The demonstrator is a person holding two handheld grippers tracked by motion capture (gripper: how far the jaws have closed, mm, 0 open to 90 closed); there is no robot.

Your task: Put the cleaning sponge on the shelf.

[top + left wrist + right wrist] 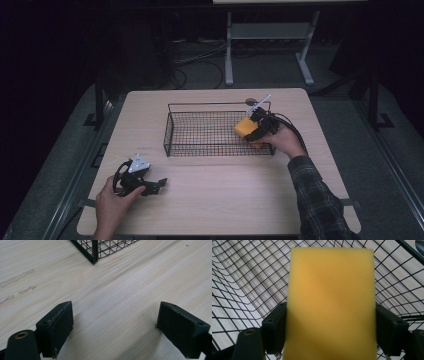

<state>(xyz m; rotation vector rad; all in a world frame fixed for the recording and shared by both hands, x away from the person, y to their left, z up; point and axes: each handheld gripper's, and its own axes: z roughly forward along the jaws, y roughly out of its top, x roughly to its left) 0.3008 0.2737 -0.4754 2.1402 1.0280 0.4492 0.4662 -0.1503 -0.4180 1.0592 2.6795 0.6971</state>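
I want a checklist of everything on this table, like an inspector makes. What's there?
Surface: pale wooden table, a few faint smudges near its left side.
Job's things: yellow sponge held over the right end of the black wire basket.
Clutter: nothing seen.
Grippers: right gripper shut on the yellow sponge, pads against both its sides; left gripper open, nothing between its jaws, low over bare wood at front left.
Cables: black cable trails from the right gripper; more on the floor beyond the table.
Surroundings: dark room, grey table frame behind.
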